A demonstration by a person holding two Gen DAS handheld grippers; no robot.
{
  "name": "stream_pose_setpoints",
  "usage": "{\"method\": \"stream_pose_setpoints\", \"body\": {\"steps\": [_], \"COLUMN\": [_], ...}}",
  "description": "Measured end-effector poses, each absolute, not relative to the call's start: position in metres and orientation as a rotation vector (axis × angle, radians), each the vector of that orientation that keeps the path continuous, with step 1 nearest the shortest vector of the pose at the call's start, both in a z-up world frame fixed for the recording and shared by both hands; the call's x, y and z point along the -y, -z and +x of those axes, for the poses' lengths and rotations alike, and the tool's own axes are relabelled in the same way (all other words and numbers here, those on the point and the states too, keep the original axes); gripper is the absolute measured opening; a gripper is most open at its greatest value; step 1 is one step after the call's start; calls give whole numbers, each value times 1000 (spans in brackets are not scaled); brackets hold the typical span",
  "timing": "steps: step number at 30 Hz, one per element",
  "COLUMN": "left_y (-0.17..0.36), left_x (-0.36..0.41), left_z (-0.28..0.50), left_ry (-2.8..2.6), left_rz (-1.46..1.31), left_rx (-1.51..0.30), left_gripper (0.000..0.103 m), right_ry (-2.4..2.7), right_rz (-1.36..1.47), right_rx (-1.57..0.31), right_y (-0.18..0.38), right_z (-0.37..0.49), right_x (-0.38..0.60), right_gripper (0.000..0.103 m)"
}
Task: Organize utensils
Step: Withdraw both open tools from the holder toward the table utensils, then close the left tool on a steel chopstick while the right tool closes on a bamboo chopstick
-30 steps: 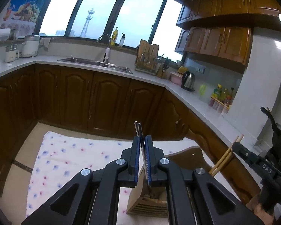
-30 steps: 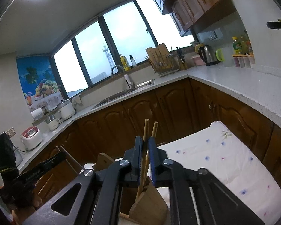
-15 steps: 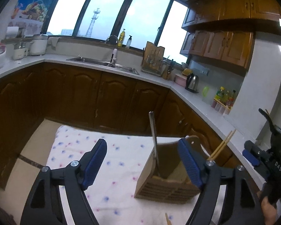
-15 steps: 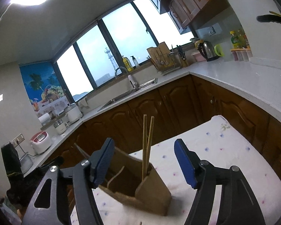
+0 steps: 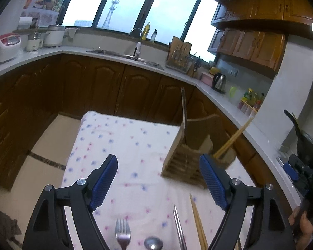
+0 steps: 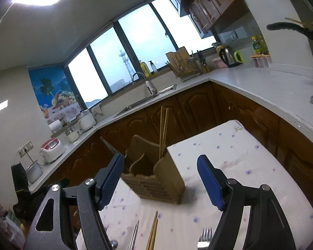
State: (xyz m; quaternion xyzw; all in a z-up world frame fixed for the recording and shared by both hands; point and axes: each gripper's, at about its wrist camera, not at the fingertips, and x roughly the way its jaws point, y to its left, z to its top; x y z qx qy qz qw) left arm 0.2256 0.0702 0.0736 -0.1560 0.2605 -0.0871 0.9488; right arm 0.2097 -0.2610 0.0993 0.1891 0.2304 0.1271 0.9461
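A wooden utensil holder point(image 5: 177, 164) point(image 6: 162, 181) stands on the flowered tablecloth point(image 5: 125, 141) point(image 6: 229, 156). Metal chopsticks point(image 5: 183, 108) and wooden chopsticks point(image 5: 233, 139) point(image 6: 163, 131) stand in it. My left gripper point(image 5: 158, 166) is open, short of the holder, holding nothing. My right gripper point(image 6: 160, 164) is opening its jaws, with nothing between them. On the cloth below lie a fork point(image 5: 123, 233) point(image 6: 204, 239), a spoon point(image 5: 153, 243), metal chopsticks point(image 5: 179, 229) point(image 6: 134, 237) and wooden chopsticks point(image 5: 198, 223) point(image 6: 153, 231).
Dark wooden cabinets and a white counter point(image 5: 223, 102) wrap around behind the table. On the counter are a sink point(image 5: 125, 55), a dish rack point(image 5: 179, 58), a kettle point(image 5: 219, 81) and rice cookers point(image 5: 6, 45). Floor shows left of the table.
Both grippers let go of the chopsticks they had shut on, opened wide and drew back from the holder. The loose utensils on the cloth came into view.
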Motion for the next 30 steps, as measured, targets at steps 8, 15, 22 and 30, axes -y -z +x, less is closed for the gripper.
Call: {"method": "stream_pose_setpoints", "body": {"steps": [8, 15, 22, 30], "left_y": [-71, -67, -58, -41], "left_x": [-71, -59, -43, -30], "left_z": [189, 174, 165, 164], "left_ry": [181, 182, 189, 192], "left_rz": [-277, -226, -188, -158], "left_rx": [-595, -654, -713, -779], "left_gripper": [80, 80, 80, 80], "right_ry": [-277, -264, -271, -284], "right_rz": [356, 345, 310, 265], "right_rx": [-521, -571, -630, -802], "right_y": [-85, -67, -50, -6], "right_z": [180, 161, 142, 133], "right_x": [253, 252, 245, 234], "right_gripper": [75, 75, 67, 38]}}
